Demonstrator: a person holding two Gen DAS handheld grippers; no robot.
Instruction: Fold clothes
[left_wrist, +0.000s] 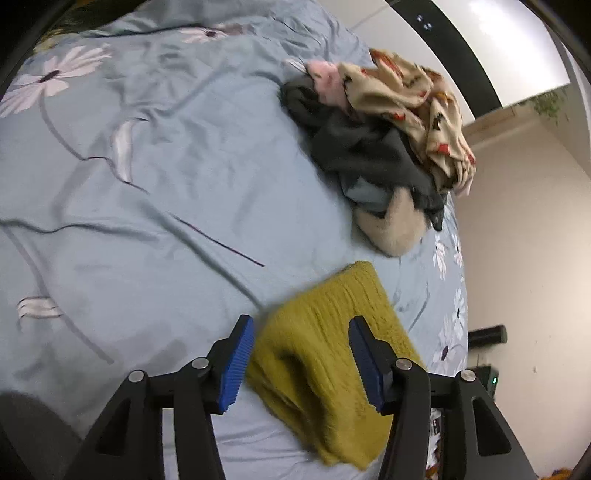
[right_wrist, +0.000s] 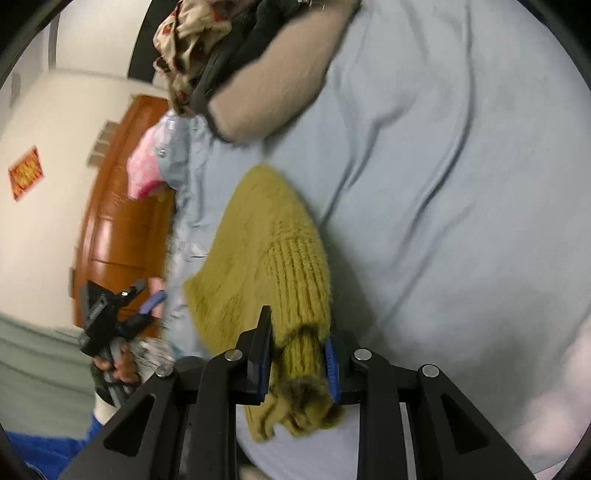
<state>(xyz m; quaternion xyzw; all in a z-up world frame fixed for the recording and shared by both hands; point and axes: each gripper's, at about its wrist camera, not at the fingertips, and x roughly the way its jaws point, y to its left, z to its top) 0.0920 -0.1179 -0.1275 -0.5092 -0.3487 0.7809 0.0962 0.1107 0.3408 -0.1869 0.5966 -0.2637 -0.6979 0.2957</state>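
The ribbed, fuzzy mustard sweater lies at the bed's edge, open sheet from 9 to 12 o'clock. The right gripper clamps its cuff; the left gripper hangs spread. A crumpled pile sits at 1 o'clock.

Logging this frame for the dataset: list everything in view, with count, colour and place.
yellow sweater: one, mustard knit, near bed edge
clothes pile: one heap; cream patterned, dark grey, pink, beige pieces; far right of bed
bedsheet: one, light blue with white flowers, covering bed
door: one, brown wood, beyond bed
wall sticker: one, red and yellow, beside door
left gripper: black, blue pads, open above sweater
right gripper: black, blue pads, shut on sweater
hand: one, holding left gripper's handle
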